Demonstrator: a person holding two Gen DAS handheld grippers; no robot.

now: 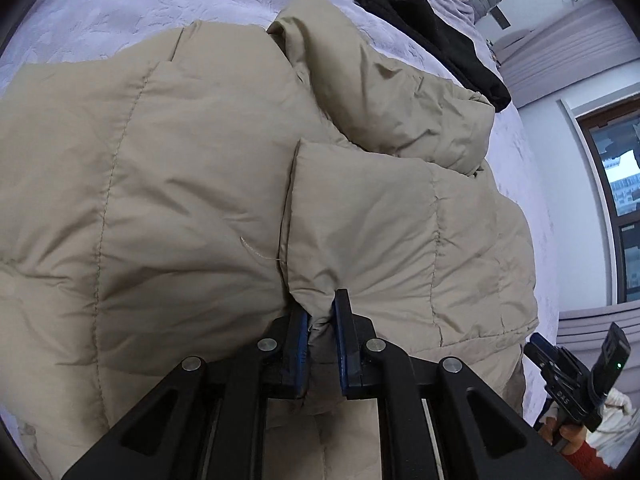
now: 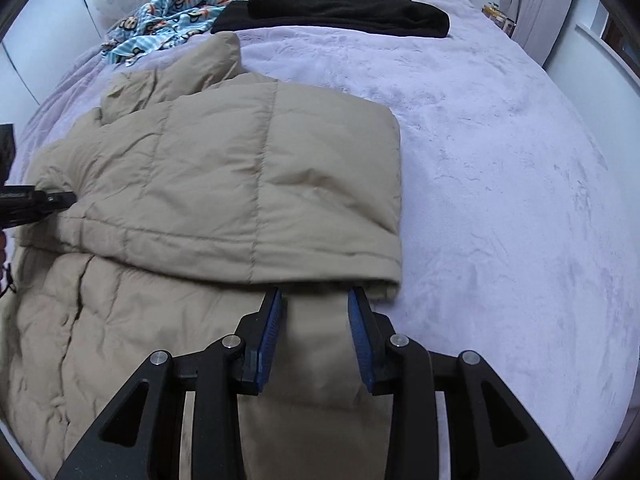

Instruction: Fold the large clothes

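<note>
The left tool (image 1: 322, 312) is seen clamped tight on a pinched corner of the beige quilted puffer jacket (image 1: 200, 184), at the lower middle of the left wrist view; the fabric is gathered into radiating creases between the blue pads. The right tool (image 2: 314, 316) is held at a middling width in the lower middle of the right wrist view, with a smooth beige band of the jacket lying between its pads; whether the pads press on it cannot be told. From both tools the jacket stretches away toward the top of each frame, spread on the lavender plush bed (image 2: 500, 160), a folded panel already laid across it. The hem edge is judged to run crosswise between the two tools, so the coming fold is likely carried away from them, toward the collar near the black folded garment (image 2: 340, 12).
</note>
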